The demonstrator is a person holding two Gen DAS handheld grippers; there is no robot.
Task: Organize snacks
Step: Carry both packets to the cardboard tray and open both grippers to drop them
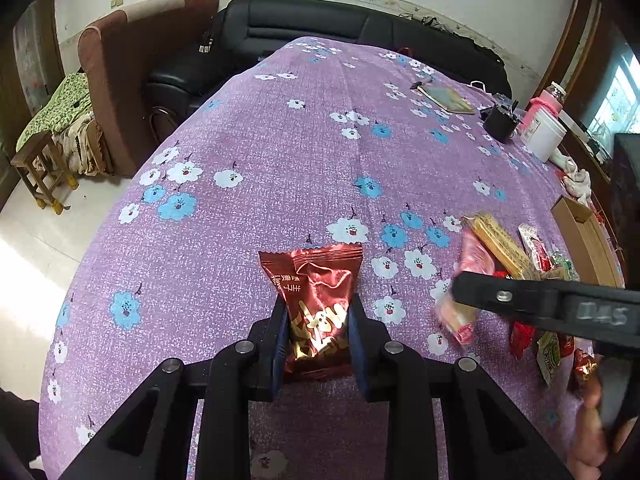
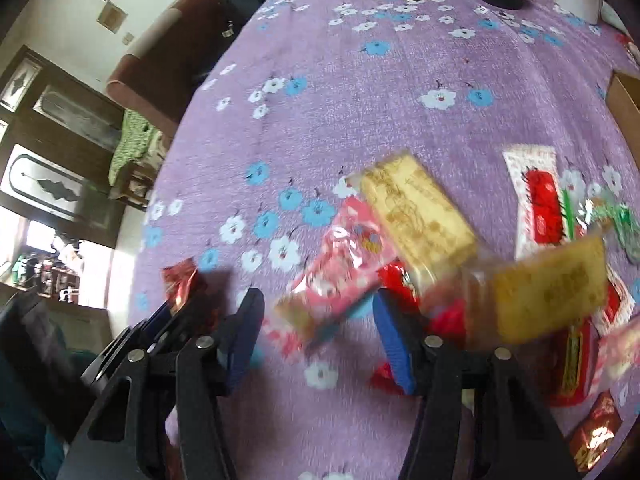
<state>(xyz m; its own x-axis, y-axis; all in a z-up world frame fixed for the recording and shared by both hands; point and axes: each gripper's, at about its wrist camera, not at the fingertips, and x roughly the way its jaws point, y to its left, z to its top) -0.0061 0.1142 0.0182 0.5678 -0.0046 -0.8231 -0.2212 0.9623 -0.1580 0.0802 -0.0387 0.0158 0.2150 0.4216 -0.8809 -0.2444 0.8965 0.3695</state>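
Note:
My left gripper point(image 1: 318, 308) is shut on a shiny dark red snack packet point(image 1: 316, 280), held above the purple flowered tablecloth point(image 1: 280, 140); that packet point(image 2: 180, 280) also shows at the left of the right wrist view. My right gripper point(image 2: 318, 316) stands over a heap of snacks, its blue pads either side of a pink packet point(image 2: 336, 276) without visibly pressing on it; the picture is blurred. A yellow bar packet point(image 2: 416, 208), a second yellow packet point(image 2: 548, 292) and a red-and-white packet point(image 2: 536, 196) lie close by. The right gripper's finger point(image 1: 520, 296) crosses the pink packet point(image 1: 472, 256).
A cardboard box point(image 1: 580, 228) stands right of the heap. Farther back on the table are a notebook point(image 1: 448, 98), a black pot point(image 1: 498, 122) and a white container point(image 1: 544, 132). A black sofa point(image 1: 304, 20) and a brown armchair point(image 1: 132, 60) stand beyond the table.

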